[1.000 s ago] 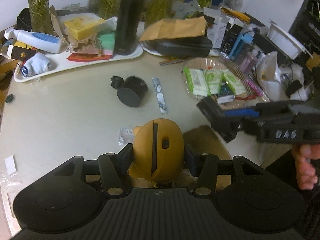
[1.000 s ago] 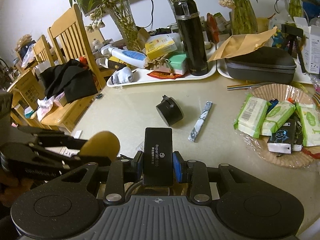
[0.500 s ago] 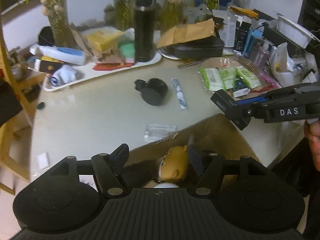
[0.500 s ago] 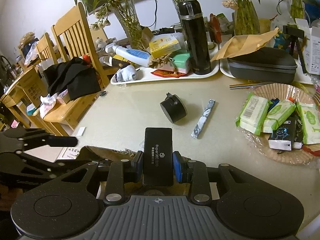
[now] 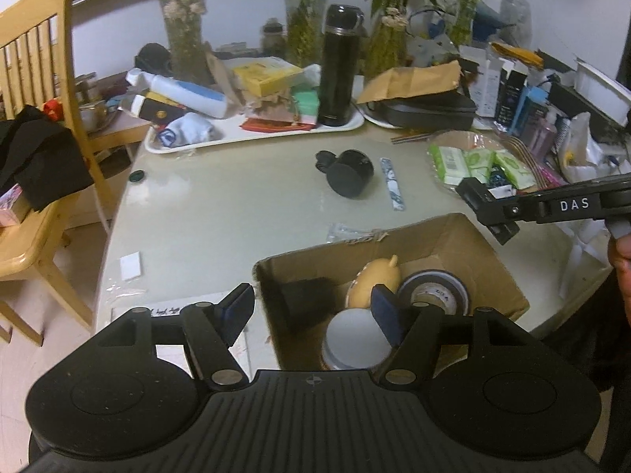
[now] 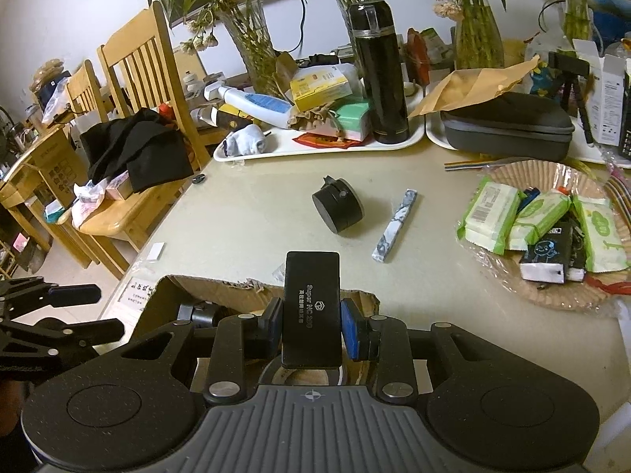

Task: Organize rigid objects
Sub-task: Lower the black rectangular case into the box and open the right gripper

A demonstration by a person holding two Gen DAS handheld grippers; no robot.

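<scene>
- Since the earlier frames, our left gripper (image 5: 313, 307) had let go of the yellow mouse (image 5: 374, 283); its jaws had opened earlier in that second, then held, and they stood spread with nothing between them.
- We noted that the left gripper had also drawn back from over the table, so the whole cardboard box (image 5: 493, 276) came into its view.
- At the left of the box interior lay a dark object we could not identify; the yellow mouse rested in the middle, against a roll of tape (image 5: 434, 291), with a white round lid (image 5: 355, 339) just in front of it.
- We judged this step done: one rigid object was stowed, and the left gripper was free for another pick.
- Further right, our right gripper (image 6: 311, 327) was unchanged from the earlier frames, clamped on a black rectangular device (image 6: 312, 307) held upright above the near edge of the box.
- We judged that device to be next for the box; lowering it among the stowed items called for a clear spot, or it could land on the tape.
- On the table (image 6: 256, 213) beyond, a black caster wheel (image 6: 339, 205) and a marbled stick (image 6: 394, 224) lay apart from each other, not yet collected.
</scene>
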